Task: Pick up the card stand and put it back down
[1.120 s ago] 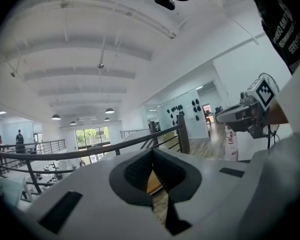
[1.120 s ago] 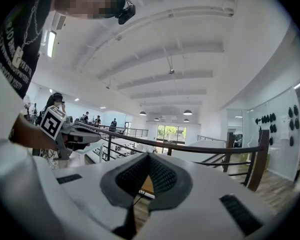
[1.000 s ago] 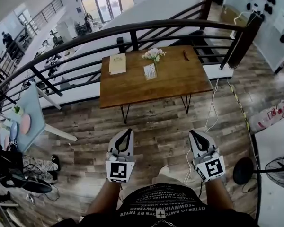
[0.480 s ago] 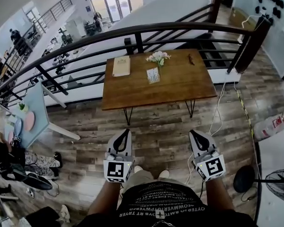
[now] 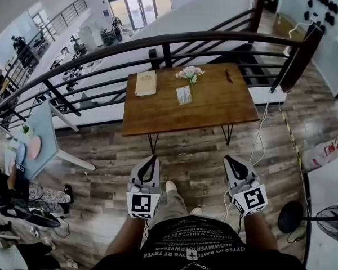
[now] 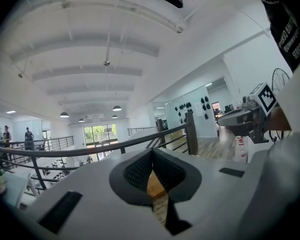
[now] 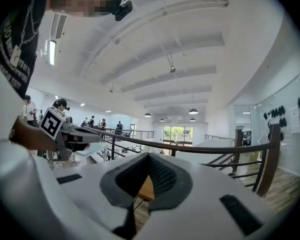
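I hold my left gripper and right gripper low before me over the wooden floor, both pointing to 12 o'clock. The fingers of each are clenched together on nothing. The card stand stands upright near the middle of the worktop, well apart from me at 12 o'clock. Pink flowers are just beside it at its 12 o'clock, and a tan book lies at its 10 o'clock.

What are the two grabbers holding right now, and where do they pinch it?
Nothing. The left gripper and the right gripper are both shut and empty, out over the floor. The card stand sits untouched on the table.
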A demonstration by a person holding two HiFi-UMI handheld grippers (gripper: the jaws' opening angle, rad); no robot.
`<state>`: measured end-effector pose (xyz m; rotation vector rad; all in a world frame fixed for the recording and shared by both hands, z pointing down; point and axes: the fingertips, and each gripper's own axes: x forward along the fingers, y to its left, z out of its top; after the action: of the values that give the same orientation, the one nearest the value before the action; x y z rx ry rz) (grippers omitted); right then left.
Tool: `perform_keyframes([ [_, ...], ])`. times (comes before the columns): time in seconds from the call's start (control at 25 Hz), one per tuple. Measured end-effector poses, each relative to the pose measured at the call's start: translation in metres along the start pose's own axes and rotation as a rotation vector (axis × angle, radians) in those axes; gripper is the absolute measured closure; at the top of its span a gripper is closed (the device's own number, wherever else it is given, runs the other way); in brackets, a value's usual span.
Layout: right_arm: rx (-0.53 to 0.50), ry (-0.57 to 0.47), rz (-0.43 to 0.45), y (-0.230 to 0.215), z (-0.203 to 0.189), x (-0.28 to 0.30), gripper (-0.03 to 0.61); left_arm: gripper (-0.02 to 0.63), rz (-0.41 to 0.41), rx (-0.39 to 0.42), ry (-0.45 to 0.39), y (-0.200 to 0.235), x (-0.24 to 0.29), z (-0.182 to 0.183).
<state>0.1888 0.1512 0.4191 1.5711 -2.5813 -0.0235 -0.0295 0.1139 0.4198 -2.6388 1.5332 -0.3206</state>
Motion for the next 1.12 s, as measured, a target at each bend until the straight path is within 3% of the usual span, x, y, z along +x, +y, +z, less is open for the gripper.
perform_keyframes([
  [1.12,-0.009,0.096,0.01,-0.03,0.0,0.171,0.577,0.588,-0.095,-0.015,0.025,0.107,0.14,-0.019],
])
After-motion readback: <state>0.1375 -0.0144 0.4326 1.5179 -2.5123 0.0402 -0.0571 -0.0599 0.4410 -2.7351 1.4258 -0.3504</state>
